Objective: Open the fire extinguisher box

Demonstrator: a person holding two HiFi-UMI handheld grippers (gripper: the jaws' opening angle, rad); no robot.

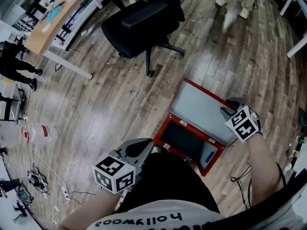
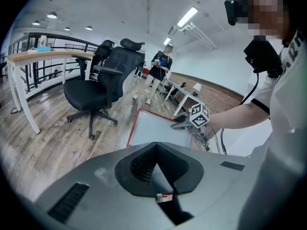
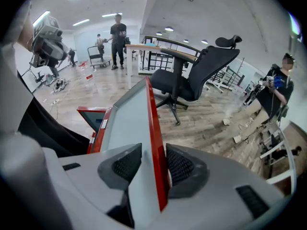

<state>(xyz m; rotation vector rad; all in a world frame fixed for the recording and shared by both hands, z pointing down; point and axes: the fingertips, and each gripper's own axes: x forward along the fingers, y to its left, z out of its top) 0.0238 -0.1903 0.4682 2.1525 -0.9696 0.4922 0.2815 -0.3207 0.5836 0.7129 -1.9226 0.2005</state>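
Red metal edging of the lid stands between the jaws of the right gripper. The jaws are spread and straddle that edge. The red rim lies just beside one pad and the grey inner face of the lid beside the other, and neither pad shows a firm pinch.

The lid belongs to the fire extinguisher box, which lies on the wooden floor directly in front of the person's knees. The lid is swung up and away from the person, so the box is open. Its dark interior faces upward, with a blue patch in the corner on the right gripper's side.

The left gripper has its jaws pressed together with nothing between them. In the head view it hangs near the left corner of the box.

Beyond the box a black office chair stands on a star base. A wood-topped desk stands farther off to the left. Other people stand at the edges of the room.
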